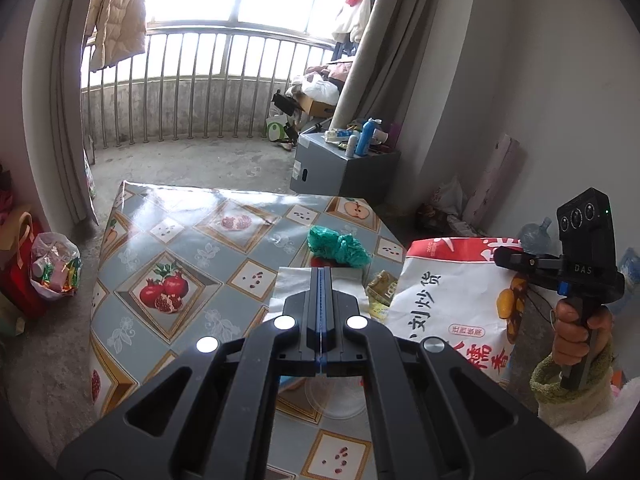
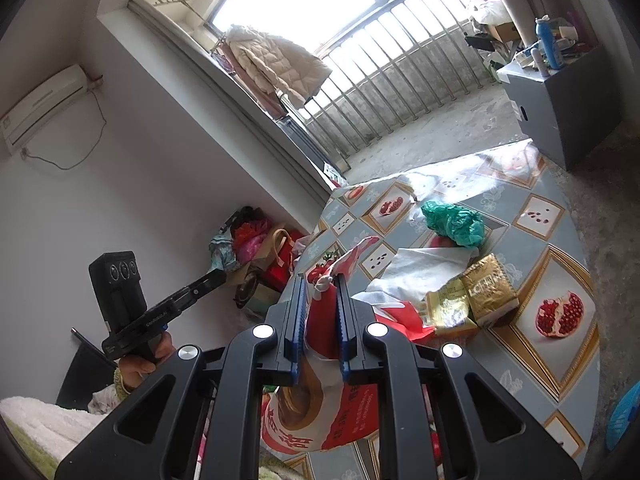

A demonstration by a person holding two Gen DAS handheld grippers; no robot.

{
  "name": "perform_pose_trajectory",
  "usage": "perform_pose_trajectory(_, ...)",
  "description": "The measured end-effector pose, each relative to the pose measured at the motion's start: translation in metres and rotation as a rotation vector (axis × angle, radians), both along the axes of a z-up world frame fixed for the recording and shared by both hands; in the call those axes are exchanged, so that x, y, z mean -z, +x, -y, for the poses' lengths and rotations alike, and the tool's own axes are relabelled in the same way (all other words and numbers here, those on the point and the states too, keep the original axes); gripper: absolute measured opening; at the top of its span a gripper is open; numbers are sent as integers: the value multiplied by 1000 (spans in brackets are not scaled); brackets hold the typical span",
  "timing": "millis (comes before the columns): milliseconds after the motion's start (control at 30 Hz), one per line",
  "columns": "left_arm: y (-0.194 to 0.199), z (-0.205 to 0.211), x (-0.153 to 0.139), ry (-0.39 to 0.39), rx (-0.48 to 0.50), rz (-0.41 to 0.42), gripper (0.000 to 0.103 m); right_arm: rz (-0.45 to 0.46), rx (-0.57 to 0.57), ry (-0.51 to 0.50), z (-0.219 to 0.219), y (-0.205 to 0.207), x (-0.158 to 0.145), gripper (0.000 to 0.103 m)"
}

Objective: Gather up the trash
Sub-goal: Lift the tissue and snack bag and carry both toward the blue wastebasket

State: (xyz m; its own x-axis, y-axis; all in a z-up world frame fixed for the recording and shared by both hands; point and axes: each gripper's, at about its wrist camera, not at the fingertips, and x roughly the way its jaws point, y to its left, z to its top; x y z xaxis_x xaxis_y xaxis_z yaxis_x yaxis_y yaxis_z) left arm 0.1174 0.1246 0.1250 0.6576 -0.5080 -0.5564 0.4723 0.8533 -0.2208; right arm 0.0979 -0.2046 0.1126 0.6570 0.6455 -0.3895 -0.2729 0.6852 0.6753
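Note:
A red-and-white snack bag hangs at the table's right edge, held up by my right gripper, which is shut on its top edge. My left gripper is shut and empty above a white tissue. On the table lie a crumpled green plastic bag, the white tissue and gold wrappers. The green bag lies farther out than the tissue. My left gripper also shows in the right wrist view, and the right one in the left wrist view.
The table has a fruit-pattern oilcloth. A clear bag of rubbish and a red bag sit on the floor at left. A grey cabinet with bottles stands behind the table. A balcony railing is beyond.

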Motion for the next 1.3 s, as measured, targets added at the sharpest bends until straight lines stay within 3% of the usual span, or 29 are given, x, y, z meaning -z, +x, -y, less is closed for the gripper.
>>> perform_pose_trajectory(233, 2, 10, 32, 1, 18, -102, 0, -21, 69, 4, 34, -40, 10, 14)
perform_pose_trajectory(300, 10, 17, 46, 26, 23, -126, 8, -33, 101, 5, 44, -47, 13, 14)
perform_pose_trajectory(367, 18, 26, 60, 52, 23, -140, 27, -45, 139, 14, 58, -54, 17, 14)
perform_pose_trajectory(433, 27, 39, 73, 78, 40, -160, 33, -51, 175, 11, 68, -60, 20, 14)
perform_pose_trajectory(567, 48, 73, 96, 138, 103, -188, 59, -74, 237, 3, 85, -64, 29, 14)
perform_pose_trajectory(700, 71, 115, 117, 253, 173, -179, 67, -103, 279, -13, 97, -67, 40, 14)
perform_pose_trajectory(867, 105, 140, 146, 358, 159, -240, 64, -133, 312, -36, 107, -69, 53, 14)
perform_pose_trajectory(967, 111, 142, 155, 371, 156, -271, 48, -146, 327, -52, 109, -71, 58, 14)
perform_pose_trajectory(1067, 110, 139, 154, 393, 139, -236, 28, -146, 338, -62, 112, -72, 60, 14)
perform_pose_trajectory(1300, 108, 139, 153, 418, 155, -204, 2, -139, 351, -63, 113, -79, 62, 14)
